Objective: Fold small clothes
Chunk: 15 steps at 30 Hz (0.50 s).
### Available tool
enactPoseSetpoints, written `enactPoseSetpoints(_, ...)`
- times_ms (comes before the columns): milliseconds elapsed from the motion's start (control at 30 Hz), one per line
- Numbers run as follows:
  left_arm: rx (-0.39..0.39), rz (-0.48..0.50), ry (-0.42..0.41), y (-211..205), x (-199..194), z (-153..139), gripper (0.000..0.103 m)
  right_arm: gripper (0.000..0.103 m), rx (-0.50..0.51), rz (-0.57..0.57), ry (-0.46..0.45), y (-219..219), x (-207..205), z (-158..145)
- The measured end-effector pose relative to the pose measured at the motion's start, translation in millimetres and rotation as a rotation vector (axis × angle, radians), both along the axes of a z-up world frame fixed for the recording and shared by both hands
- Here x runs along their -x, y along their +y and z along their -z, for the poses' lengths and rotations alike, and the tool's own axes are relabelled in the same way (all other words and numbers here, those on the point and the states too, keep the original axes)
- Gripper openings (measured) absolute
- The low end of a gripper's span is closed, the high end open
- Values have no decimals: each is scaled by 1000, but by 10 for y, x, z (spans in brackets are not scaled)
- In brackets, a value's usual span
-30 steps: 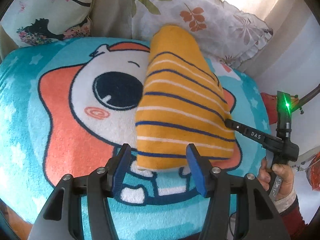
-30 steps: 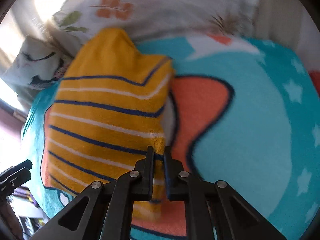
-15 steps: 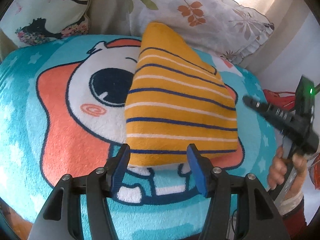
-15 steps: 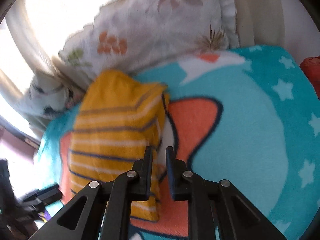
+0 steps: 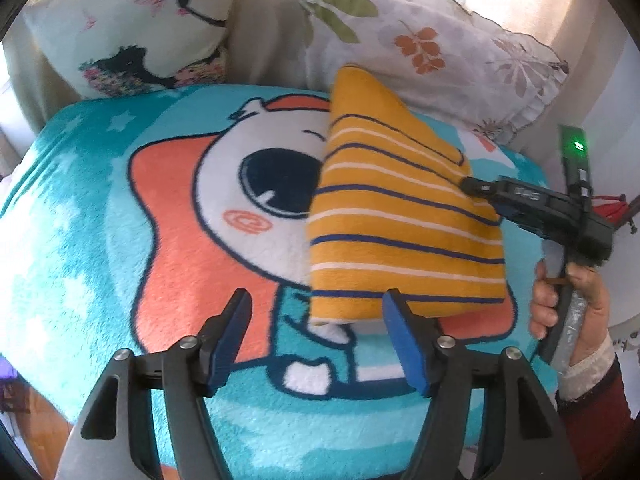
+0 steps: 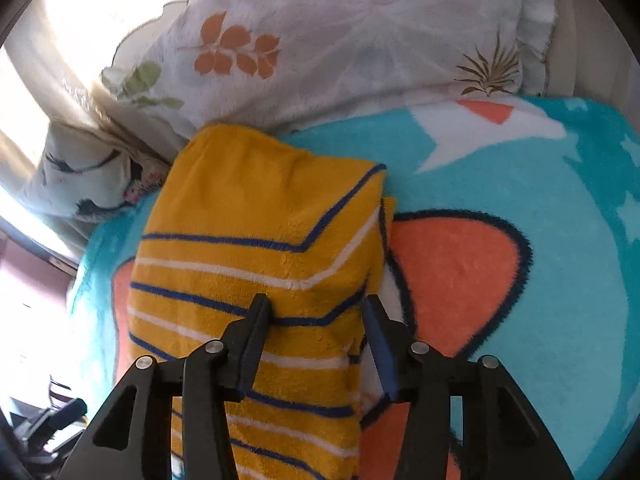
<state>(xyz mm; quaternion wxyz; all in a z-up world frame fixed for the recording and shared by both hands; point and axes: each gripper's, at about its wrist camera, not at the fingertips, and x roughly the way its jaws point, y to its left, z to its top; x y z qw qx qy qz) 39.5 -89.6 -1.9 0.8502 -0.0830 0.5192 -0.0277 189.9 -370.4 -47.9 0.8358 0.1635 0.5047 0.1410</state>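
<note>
Lying folded, the striped garment (image 5: 396,224) tapers toward the pillows (image 5: 432,44).

The garment (image 5: 400,220) is mustard yellow with navy and white stripes. The blanket (image 5: 80,220) is turquoise with white stars — plus an orange, white and navy cartoon. The pillow (image 6: 320,40) is white with orange and green leaves.

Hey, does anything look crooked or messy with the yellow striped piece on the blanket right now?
Slightly. The yellow striped garment lies folded on the cartoon blanket, but its stripes kink where layers overlap, and its far end rides up against the floral pillow. Nothing is spilled or damaged.
</note>
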Motion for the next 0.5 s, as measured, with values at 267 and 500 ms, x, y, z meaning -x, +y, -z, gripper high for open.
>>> enactPoseSetpoints(267, 155, 19, -14, 213, -417, 175, 74, 65, -122, 74, -22, -337, 181, -6)
enactPoseSetpoints(500, 285, 127, 11, 120, -1187, 491, 80, 67, -131, 77, 5, -250, 88, 113)
